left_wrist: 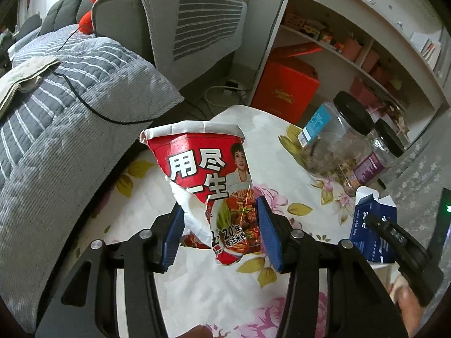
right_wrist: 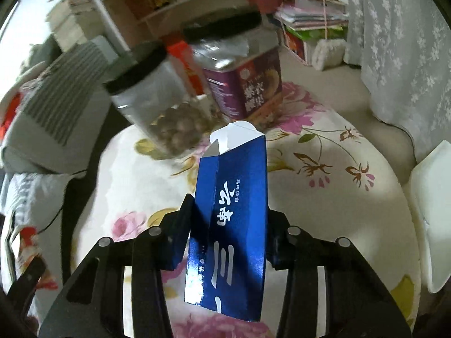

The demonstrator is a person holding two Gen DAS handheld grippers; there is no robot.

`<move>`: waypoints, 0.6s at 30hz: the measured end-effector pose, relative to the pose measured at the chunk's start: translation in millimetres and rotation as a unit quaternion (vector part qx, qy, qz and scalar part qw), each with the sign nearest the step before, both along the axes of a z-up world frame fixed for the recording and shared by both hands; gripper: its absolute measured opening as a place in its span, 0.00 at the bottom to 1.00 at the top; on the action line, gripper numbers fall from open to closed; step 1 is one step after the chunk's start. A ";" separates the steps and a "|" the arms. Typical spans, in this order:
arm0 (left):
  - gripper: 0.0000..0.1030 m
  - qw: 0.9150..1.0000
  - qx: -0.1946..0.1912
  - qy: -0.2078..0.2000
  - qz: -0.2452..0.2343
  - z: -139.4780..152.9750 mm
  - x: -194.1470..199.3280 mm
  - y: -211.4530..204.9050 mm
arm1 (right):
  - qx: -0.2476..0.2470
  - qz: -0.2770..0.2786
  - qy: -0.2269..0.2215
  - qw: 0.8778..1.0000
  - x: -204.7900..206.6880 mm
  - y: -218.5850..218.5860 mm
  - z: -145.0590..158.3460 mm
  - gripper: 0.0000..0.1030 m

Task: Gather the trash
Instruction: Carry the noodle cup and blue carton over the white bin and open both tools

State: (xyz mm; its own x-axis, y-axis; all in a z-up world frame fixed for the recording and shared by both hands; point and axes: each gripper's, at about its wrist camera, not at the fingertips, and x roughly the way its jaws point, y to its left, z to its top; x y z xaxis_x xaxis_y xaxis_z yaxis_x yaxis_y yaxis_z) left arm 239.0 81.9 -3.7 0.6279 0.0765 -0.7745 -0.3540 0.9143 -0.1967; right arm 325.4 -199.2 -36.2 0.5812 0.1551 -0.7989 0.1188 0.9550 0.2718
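My left gripper [left_wrist: 218, 217] is shut on a torn red and white noodle cup [left_wrist: 208, 174], which hangs above the flowered tablecloth [left_wrist: 197, 295]. Its blue pads press the cup's crumpled lower part from both sides. In the right wrist view my right gripper [right_wrist: 228, 219] is shut on a blue carton [right_wrist: 234, 225] with white lettering and an opened white top flap, held upright over the table. The same blue carton [left_wrist: 372, 225] and the right gripper's black finger [left_wrist: 394, 236] appear at the right edge of the left wrist view.
Two clear jars with black lids [left_wrist: 335, 138] [right_wrist: 157, 107] and a purple-labelled jar [right_wrist: 248, 84] stand at the table's far side. A grey striped sofa [left_wrist: 70, 107] lies left, a white shelf [left_wrist: 352, 33] with a red box [left_wrist: 284, 90] behind. A white object [right_wrist: 431, 225] sits at the right.
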 end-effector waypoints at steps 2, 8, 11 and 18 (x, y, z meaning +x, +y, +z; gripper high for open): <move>0.48 1.000 0.007 -0.004 0.005 2.7 -4.9 -5.3 | 0.004 0.017 -0.014 1.000 -14.7 4.2 9.1 0.40; 0.48 0.997 0.068 -0.031 0.013 17.3 -21.9 -26.7 | -0.015 0.068 -0.072 0.995 -41.8 15.2 39.6 0.40; 0.48 0.995 0.090 -0.048 0.013 26.2 -32.3 -35.9 | -0.033 0.091 -0.111 0.989 -57.8 13.6 59.2 0.40; 0.48 0.989 0.115 -0.091 0.016 54.8 -53.5 -57.9 | -0.051 0.115 -0.181 0.975 -91.6 -5.8 92.8 0.40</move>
State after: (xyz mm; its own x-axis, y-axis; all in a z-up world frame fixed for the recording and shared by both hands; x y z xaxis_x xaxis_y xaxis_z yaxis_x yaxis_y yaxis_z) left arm 185.5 24.0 51.1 0.7499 0.2599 -0.6084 -0.3610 0.9314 -0.0472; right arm 233.8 -205.0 56.6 0.7878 0.2449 -0.5651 -0.1880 0.9694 0.1579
